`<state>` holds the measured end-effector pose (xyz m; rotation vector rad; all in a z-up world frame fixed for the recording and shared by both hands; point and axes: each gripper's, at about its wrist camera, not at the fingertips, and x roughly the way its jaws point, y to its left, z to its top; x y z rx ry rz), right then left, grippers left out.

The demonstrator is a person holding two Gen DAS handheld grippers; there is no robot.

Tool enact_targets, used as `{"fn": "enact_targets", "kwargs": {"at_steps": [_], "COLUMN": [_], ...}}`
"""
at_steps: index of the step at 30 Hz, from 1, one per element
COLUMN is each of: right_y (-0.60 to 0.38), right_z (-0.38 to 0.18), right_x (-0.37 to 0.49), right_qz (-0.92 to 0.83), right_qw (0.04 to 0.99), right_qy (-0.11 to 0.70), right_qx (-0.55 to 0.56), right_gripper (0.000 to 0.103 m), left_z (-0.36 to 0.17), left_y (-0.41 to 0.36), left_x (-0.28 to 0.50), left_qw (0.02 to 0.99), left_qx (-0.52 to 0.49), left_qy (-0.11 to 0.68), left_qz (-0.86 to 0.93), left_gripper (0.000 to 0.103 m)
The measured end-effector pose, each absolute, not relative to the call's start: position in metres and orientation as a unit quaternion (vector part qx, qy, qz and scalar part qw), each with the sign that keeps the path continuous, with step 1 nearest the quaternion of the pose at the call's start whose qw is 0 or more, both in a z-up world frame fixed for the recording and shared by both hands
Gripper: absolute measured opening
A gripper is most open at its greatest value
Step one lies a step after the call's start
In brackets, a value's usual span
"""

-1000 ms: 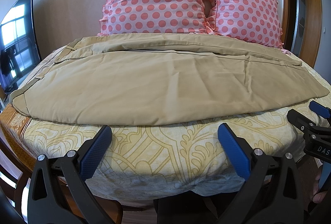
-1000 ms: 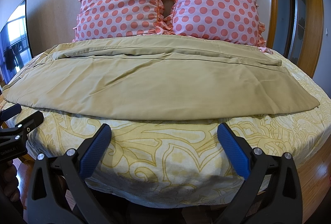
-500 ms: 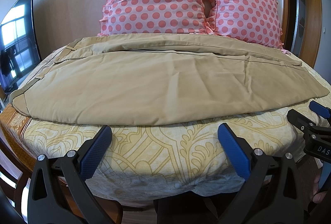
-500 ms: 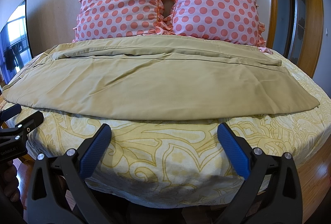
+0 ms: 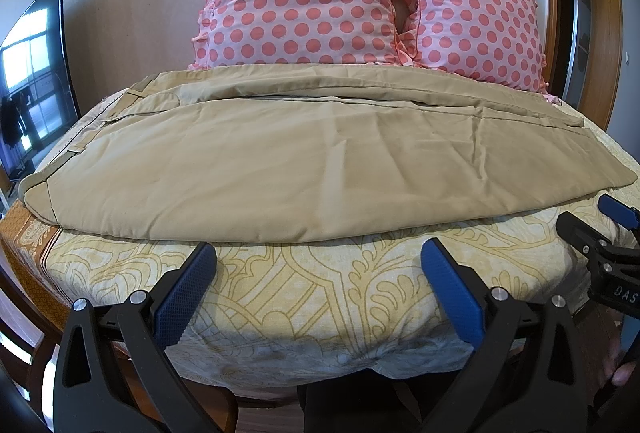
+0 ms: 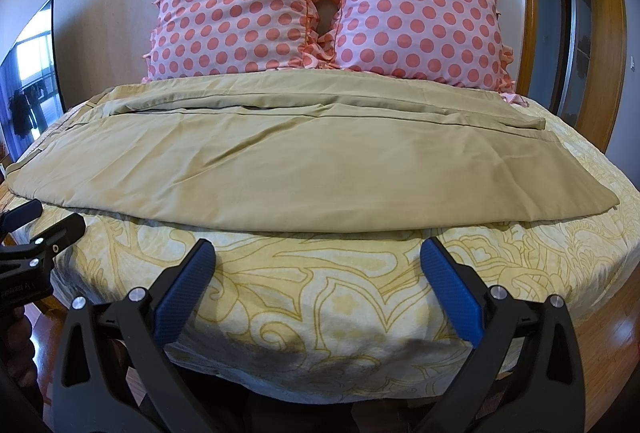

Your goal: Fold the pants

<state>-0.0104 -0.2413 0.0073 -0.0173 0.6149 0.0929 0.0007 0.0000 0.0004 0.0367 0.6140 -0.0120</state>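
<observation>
Pants (image 5: 304,169) lying lengthwise across the bed (image 5: 320,293), one leg stacked on the other, waistband reaching the bed's left edge, cuffs toward its right edge, near fold running just back from the front edge. Judging it as the pause before the crosswise fold, nothing gripped yet. Left tool (image 5: 318,273) hanging wide and empty off the front edge; right tool (image 6: 316,271) doing the same, wide, holding nothing. Next move probably calling for each tool pinching both layers at one end and carrying it over to the other. Cloth looking like thin tan cotton, softly creased, likely sliding over the yellow patterned sheet. Two polka-dot pillows (image 6: 328,5) standing ruffled against the wall at the bed's far edge
</observation>
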Motion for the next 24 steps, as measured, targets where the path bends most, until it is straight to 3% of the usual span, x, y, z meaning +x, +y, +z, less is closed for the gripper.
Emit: {"fn": "enact_targets", "kwargs": {"at_steps": [3, 7, 13, 15, 17, 19, 24], "right_y": [-0.252, -0.302, -0.381, -0.402, -0.412, -0.424, -0.447], "right_z": [0.017, 0.063, 0.104, 0.102, 0.092, 0.076, 0.047], "right_x": [0.004, 0.030, 0.155, 0.218, 0.268, 0.321, 0.392], "right_qz": [0.072, 0.040, -0.074, -0.111, -0.142, -0.168, -0.239], "right_qw": [0.943, 0.954, 0.936, 0.922, 0.907, 0.886, 0.850], "right_qy": [0.325, 0.286, 0.323, 0.350, 0.381, 0.414, 0.442], "right_qx": [0.008, 0.078, 0.122, 0.122, 0.111, 0.120, 0.157], "right_gripper": [0.101, 0.101, 0.101, 0.098, 0.081, 0.073, 0.067], "left_z": [0.002, 0.019, 0.061, 0.069, 0.072, 0.074, 0.075], "left_y": [0.000, 0.010, 0.021, 0.020, 0.019, 0.016, 0.012], "left_x": [0.006, 0.016, 0.047, 0.061, 0.071, 0.082, 0.099], "left_qw": [0.949, 0.949, 0.961, 0.963, 0.963, 0.964, 0.965], "left_qx": [0.019, 0.016, -0.001, -0.007, -0.014, -0.017, -0.011], "left_qy": [0.316, 0.314, 0.277, 0.270, 0.267, 0.267, 0.263], "left_qz": [-0.009, 0.004, 0.019, 0.013, 0.006, 0.005, 0.002], "left_gripper": [0.102, 0.102, 0.102, 0.102, 0.102, 0.102, 0.102]}}
